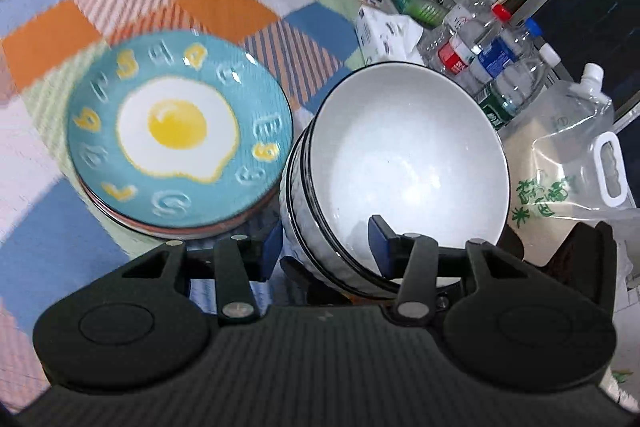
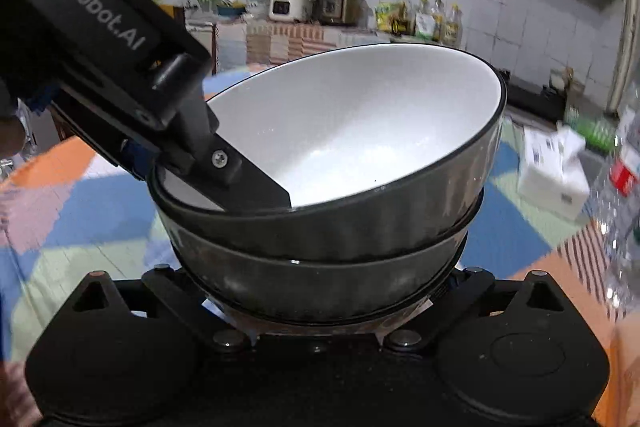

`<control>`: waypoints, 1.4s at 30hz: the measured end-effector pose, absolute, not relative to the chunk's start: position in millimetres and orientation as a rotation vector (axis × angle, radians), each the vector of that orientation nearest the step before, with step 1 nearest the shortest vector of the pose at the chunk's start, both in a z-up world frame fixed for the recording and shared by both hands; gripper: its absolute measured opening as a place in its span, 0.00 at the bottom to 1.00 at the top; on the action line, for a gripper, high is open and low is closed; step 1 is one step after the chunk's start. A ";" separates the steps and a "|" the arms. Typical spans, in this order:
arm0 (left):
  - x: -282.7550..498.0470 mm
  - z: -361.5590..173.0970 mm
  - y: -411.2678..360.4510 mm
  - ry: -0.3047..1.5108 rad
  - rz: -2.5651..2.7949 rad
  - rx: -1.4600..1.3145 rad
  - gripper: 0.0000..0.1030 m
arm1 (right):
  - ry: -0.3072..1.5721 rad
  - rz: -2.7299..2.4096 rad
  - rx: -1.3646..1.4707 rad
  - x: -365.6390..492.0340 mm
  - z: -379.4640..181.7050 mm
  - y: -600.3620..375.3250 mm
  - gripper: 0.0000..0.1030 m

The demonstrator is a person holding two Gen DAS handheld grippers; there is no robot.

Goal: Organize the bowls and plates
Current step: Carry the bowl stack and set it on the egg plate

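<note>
A stack of white bowls with black rims (image 1: 404, 163) is tilted in the left wrist view. My left gripper (image 1: 326, 247) grips the top bowl's rim, one finger inside, one outside. In the right wrist view the same nested bowls (image 2: 360, 147) fill the middle, and the left gripper's finger (image 2: 240, 175) reaches over the rim into the top bowl. My right gripper (image 2: 320, 291) holds the lower bowl's wall between its jaws; its fingertips are hidden. A blue plate with a fried-egg picture (image 1: 180, 135) tops a plate stack to the left.
A checked cloth (image 1: 224, 3) covers the table. Several plastic bottles (image 1: 492, 55) and a clear spouted bag (image 1: 572, 155) stand right of the bowls. A white box (image 2: 556, 167) lies at the right. A kitchen counter with appliances (image 2: 320, 7) is behind.
</note>
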State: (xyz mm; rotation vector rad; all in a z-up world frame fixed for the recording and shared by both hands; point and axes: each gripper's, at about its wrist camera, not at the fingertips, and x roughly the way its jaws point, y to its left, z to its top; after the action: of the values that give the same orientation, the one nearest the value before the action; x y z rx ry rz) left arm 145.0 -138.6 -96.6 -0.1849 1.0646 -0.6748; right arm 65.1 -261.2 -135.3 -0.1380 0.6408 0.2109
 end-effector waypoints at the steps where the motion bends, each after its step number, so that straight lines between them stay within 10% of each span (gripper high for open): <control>1: 146.8 -89.6 -135.1 1.058 -0.672 -0.170 0.44 | 0.630 0.216 -0.147 66.7 -129.4 -256.8 0.98; 42: 263.9 -129.3 -71.4 1.115 -0.513 -0.216 0.43 | 0.750 0.295 -0.119 188.4 -155.8 -199.8 0.98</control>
State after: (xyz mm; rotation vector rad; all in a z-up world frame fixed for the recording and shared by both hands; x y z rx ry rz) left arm 263.9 -71.4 -129.2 -0.2165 1.1146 -0.5129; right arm 188.4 -199.8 -155.8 -0.1189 0.7500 0.2952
